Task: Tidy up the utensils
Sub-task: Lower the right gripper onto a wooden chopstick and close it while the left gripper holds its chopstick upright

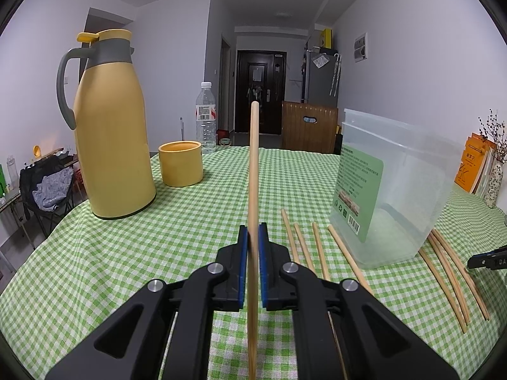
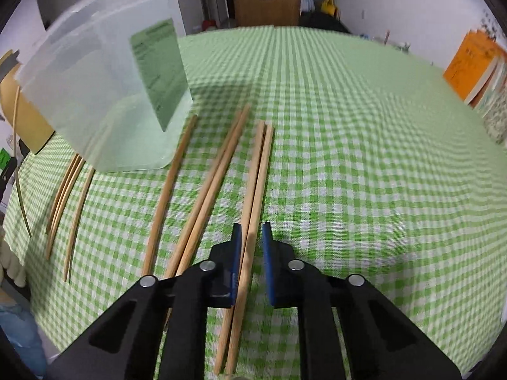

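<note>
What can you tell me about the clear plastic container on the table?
The clear plastic container is a tall, translucent, square-sided tub with rounded corners and an open top. It looks empty. A green printed label with a barcode covers one wall. It stands upright on the green checked tablecloth, right of the yellow cup. Loose chopsticks lie on the cloth at its base, some reaching its foot.
</note>
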A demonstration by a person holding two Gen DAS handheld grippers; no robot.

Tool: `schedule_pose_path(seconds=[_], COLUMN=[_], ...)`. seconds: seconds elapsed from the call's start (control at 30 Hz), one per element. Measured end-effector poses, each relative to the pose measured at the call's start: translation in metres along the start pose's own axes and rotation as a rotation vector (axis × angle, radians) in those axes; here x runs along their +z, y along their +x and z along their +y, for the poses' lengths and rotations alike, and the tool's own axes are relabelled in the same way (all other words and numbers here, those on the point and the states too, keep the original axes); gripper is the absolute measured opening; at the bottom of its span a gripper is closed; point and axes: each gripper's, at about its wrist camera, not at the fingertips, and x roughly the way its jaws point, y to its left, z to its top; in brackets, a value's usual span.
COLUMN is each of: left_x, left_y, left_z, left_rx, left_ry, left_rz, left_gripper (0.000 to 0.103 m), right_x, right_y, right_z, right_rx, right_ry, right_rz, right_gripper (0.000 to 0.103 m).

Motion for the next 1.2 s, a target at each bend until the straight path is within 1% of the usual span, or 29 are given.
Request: schedule_pose_path(seconds=[0.1,0.47,0.6,0.83,0.93,1.03,1.1,1.2], left_x=[0.0,0.0,0.0,0.0,0.0,0.0,0.0,0.0], left_y=[-0.001,-0.002,-0.002,-0.002,-0.003,-0.002,-0.003,-0.003], left_z=[0.0,-0.001,-0.001,-0.001,-0.001,0.0,0.0,0.0], left_rx=[-0.003,-0.016,-0.018,-0.021,-0.024,-0.028,-0.031,-0.03], left_ry=[0.0,0.002,0.002,0.003,0.001,0.0,-0.001,0.0], left_rz=[-0.003,-0.009,-0.01,-0.014,-0.017,-0.014,-0.014,-0.018], left_gripper=[0.004,0.004,0.004,0.004,0.004,0.004,0.004,0.004], right_x=[0.003,0.027,0.03,0.035,0.034,0.03,0.028,0.025], right_y=[0.01,0.02,0.03,0.036,0.037,0.035,0.031,0.018], right_z=[-0.003,-0.003,0.001,0.018,0.019,0.016,0.012,0.007], right_rx=[0.002,0.004,0.004,-0.058,-0.081,-0.083,-0.071,-0.057], right_ry=[0.012,0.023,0.009,-0.017,0.006,0.034,0.058,0.084], right_rz=[0.053,0.141,0.179,0.194,0.182,0.151,0.122,0.044], right_gripper=[0.009,0.009,0.008,0.008,0.007,0.007,0.007,0.007])
